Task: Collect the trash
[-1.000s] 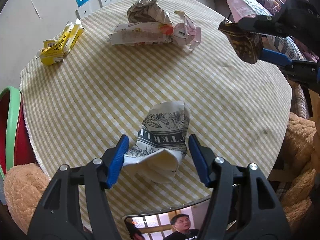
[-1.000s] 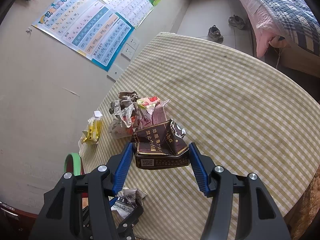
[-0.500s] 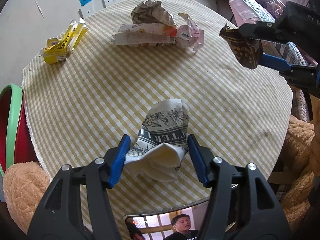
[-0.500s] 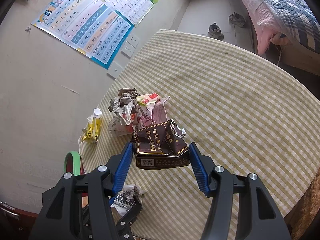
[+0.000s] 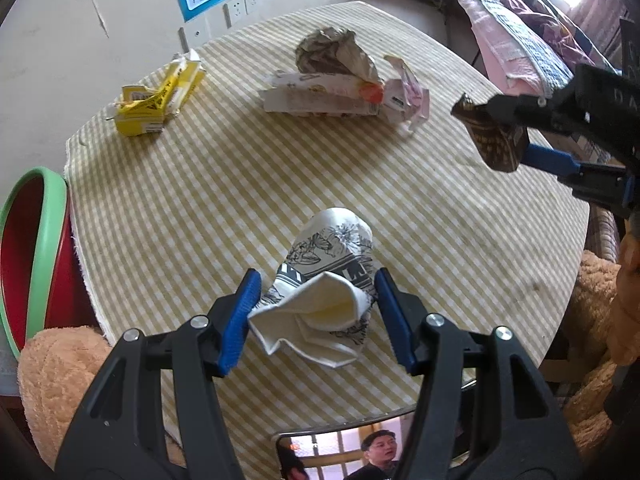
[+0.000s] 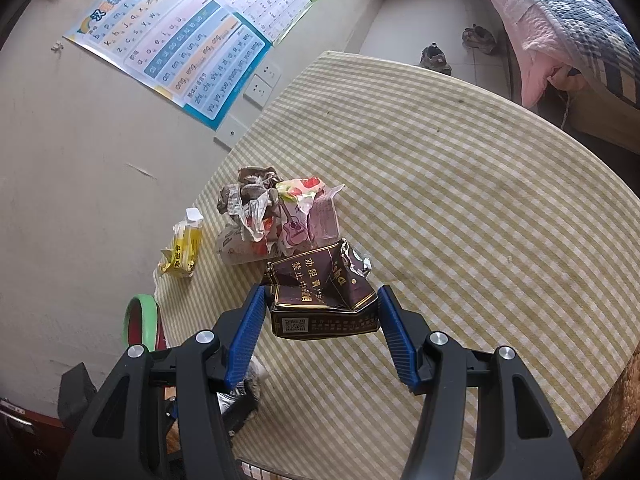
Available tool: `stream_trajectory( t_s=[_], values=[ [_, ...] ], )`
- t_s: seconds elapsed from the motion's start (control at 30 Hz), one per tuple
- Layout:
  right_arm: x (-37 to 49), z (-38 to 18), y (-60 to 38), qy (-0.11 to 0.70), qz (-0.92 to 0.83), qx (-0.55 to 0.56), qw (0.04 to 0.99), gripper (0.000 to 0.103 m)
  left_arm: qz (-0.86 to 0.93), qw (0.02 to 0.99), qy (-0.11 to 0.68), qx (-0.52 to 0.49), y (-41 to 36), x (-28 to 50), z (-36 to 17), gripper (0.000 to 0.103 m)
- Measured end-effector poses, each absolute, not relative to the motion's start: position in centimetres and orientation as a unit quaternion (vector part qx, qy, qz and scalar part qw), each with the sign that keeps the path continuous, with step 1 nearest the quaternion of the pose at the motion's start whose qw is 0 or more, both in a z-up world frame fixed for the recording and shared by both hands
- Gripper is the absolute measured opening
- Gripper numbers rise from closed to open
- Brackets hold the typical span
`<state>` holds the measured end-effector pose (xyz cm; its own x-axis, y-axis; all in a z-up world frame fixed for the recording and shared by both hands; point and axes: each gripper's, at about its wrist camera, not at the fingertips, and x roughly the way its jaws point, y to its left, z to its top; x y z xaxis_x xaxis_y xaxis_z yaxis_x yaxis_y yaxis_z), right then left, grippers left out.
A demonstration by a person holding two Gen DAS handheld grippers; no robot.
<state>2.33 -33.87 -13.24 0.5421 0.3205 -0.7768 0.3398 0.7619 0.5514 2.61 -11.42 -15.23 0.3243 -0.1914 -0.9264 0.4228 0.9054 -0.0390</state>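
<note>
My left gripper (image 5: 316, 312) is shut on a crushed black-and-white printed paper cup (image 5: 326, 280) just above the near part of the checked table (image 5: 200, 200). My right gripper (image 6: 322, 320) is shut on a crushed dark brown cigarette pack (image 6: 320, 298) and holds it above the table; it shows at the right of the left wrist view (image 5: 494, 138). A pile of crumpled wrappers (image 5: 340, 80) lies at the far middle of the table, also in the right wrist view (image 6: 276, 216). A crushed yellow carton (image 5: 156, 96) lies at the far left.
A red bin with a green rim (image 5: 32, 248) stands off the table's left edge, also in the right wrist view (image 6: 140, 320). Brown plush seats (image 5: 52, 372) sit at the near edges. A phone (image 5: 348, 452) lies below my left gripper. A bed (image 6: 560, 40) stands at the right.
The left gripper has lifted and drawn back a little with the paper cup. The right gripper keeps holding the cigarette pack and has shifted slightly.
</note>
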Motion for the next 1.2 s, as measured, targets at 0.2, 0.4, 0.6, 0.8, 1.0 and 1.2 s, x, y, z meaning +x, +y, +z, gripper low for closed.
stream_trajectory(
  t_s=[0.2, 0.4, 0.6, 0.8, 1.0, 1.2],
  values=[
    [2.4, -13.5, -33.6, 0.484, -0.01, 0.337, 0.808, 0.056, -0.185, 0.816, 0.541, 0.09, -10.3, 3.1, -14.4, 0.056],
    [2.5, -13.8, -33.2, 0.491, -0.014, 0.324, 0.808, 0.056, -0.177, 0.828, 0.527, 0.079, -8.8, 3.5, -13.1, 0.056],
    [2.3, -14.3, -32.8, 0.5, -0.024, 0.311, 0.808, 0.056, -0.166, 0.836, 0.519, 0.061, -7.3, 3.7, -12.1, 0.056],
    [1.9, -14.4, -32.7, 0.503, -0.034, 0.3, 0.81, 0.056, -0.154, 0.842, 0.515, 0.042, -5.3, 3.9, -11.3, 0.056],
    [1.5, -13.4, -31.8, 0.497, -0.032, 0.284, 0.82, 0.055, -0.138, 0.851, 0.506, 0.024, -3.0, 4.2, -10.5, 0.057],
    [0.8, -12.1, -30.0, 0.488, -0.021, 0.272, 0.829, 0.055, -0.125, 0.857, 0.501, 0.014, -1.3, 4.2, -10.2, 0.056]
  ],
)
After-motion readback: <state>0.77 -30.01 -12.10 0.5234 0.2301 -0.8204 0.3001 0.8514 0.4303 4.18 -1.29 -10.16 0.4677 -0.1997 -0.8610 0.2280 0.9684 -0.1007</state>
